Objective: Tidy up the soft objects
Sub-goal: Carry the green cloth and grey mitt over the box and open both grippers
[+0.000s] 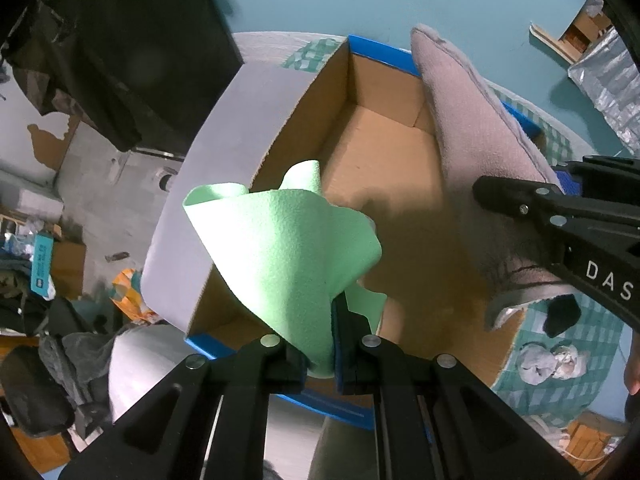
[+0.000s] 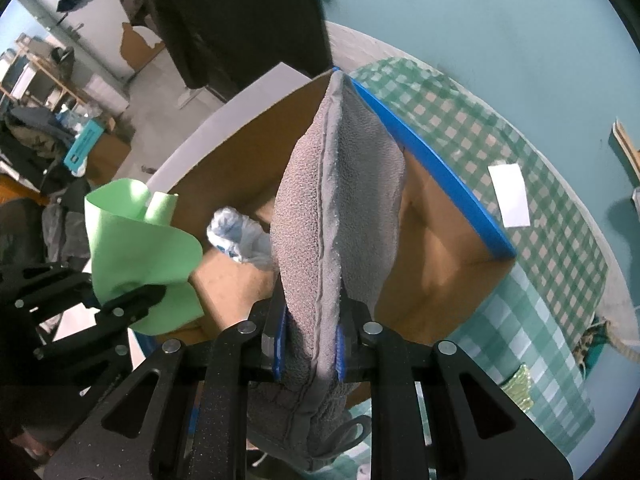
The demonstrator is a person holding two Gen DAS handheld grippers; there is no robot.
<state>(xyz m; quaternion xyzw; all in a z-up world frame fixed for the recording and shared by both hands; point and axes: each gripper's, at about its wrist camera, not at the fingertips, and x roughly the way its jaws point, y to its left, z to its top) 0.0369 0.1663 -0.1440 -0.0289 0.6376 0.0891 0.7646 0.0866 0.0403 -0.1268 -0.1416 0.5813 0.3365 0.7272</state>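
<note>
With the left gripper [image 1: 320, 356] clenched on the green cloth [image 1: 288, 248] and the right gripper [image 2: 310, 344] clenched on the grey towel [image 2: 340, 200], both above the open cardboard box [image 1: 384, 152], lower each well inside the walls before releasing.

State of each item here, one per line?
Left gripper: shut on green cloth.
Right gripper: shut on grey towel.
Green cloth: held over the box, hanging loose.
Grey towel: held over the box, folded.
Box: open.
Crumpled rag: loose in the box.
</note>
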